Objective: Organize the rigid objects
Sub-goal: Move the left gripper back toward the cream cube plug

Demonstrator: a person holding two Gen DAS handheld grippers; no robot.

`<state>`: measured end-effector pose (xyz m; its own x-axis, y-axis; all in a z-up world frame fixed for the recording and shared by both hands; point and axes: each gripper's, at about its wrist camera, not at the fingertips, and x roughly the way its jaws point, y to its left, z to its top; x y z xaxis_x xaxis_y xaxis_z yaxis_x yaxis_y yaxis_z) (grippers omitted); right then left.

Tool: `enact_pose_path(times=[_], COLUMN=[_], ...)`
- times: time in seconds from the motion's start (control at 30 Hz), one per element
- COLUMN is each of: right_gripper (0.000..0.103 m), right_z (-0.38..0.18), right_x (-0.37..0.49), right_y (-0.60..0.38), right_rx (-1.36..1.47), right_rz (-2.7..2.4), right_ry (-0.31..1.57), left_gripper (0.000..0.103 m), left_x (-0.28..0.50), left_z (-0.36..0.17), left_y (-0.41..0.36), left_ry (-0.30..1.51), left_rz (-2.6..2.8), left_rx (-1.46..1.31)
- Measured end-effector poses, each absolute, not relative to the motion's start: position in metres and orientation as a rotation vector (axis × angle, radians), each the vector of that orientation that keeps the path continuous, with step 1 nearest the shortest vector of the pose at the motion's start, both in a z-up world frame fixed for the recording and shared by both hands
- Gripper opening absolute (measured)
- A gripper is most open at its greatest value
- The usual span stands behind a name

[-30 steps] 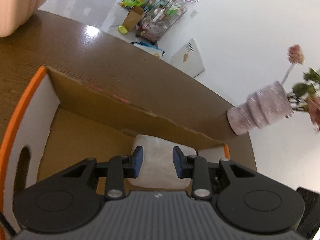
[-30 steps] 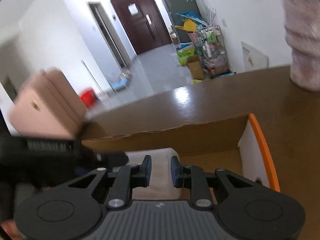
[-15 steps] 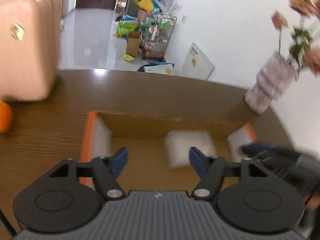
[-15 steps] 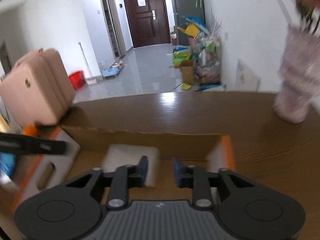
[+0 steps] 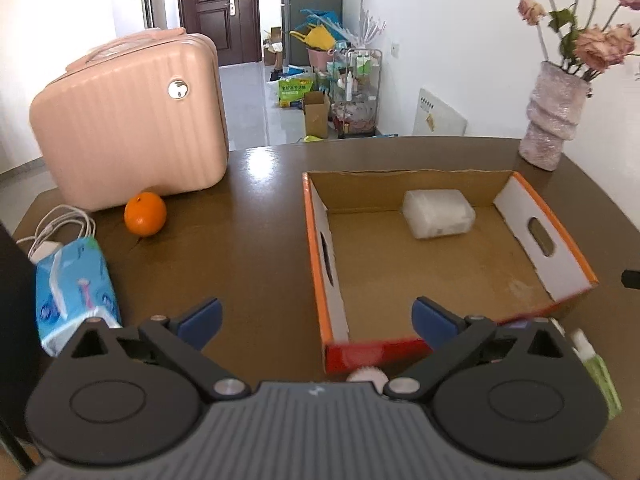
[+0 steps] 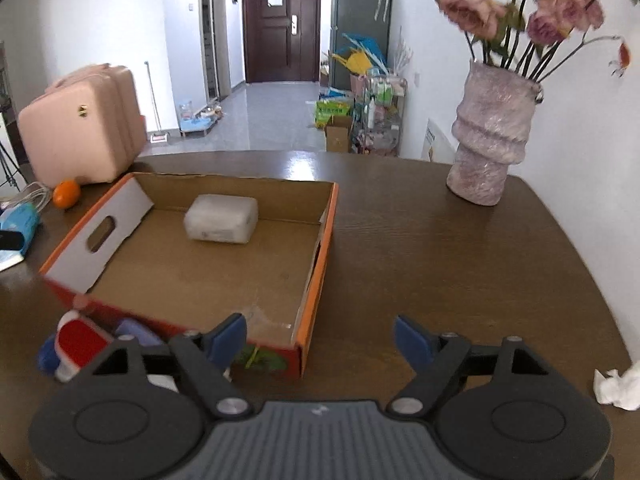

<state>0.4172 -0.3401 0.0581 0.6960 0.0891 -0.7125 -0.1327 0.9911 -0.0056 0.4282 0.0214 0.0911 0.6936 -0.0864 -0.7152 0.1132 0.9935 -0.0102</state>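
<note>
An open cardboard box with orange rims (image 5: 316,248) (image 6: 326,240) lies on the brown table. A white translucent block (image 5: 438,213) (image 6: 221,218) rests inside it against the far wall. My left gripper (image 5: 316,318) is open and empty, held above the box's near left corner. My right gripper (image 6: 320,334) is open and empty, above the box's near right corner. An orange (image 5: 145,214) (image 6: 66,193) sits left of the box. A red-and-white object (image 6: 78,340) and a green-white bottle (image 5: 598,372) lie by the box's near side.
A pink suitcase (image 5: 128,120) (image 6: 80,128) stands at the back left. A blue tissue pack (image 5: 74,292) and a white charger cable (image 5: 60,224) lie at the left. A pink vase with flowers (image 5: 554,120) (image 6: 492,136) stands back right. Crumpled tissue (image 6: 616,388) lies near the right edge.
Both grippers pulled back and up out of the box and opened wide. The white block stays where it was inside the box.
</note>
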Motion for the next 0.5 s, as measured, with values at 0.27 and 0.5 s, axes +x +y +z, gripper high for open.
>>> enact_pose_path(times=[0.27, 0.5], right_gripper=[0.085, 0.090], right_z=[0.059, 0.023], right_x=[0.324, 0.225], right_y=[-0.337, -0.339], right_rx=[-0.062, -0.020], right_rz=[0.165, 0.163], right_ry=[0.672, 0.558], left_gripper=[0.103, 0.103], left_x=[0.334, 0.237], left_z=[0.083, 0.033], left_y=[0.036, 0.051], left_ry=[0.668, 0.563], left_rz=[-0.150, -0.118], left_rx=[0.013, 0.005])
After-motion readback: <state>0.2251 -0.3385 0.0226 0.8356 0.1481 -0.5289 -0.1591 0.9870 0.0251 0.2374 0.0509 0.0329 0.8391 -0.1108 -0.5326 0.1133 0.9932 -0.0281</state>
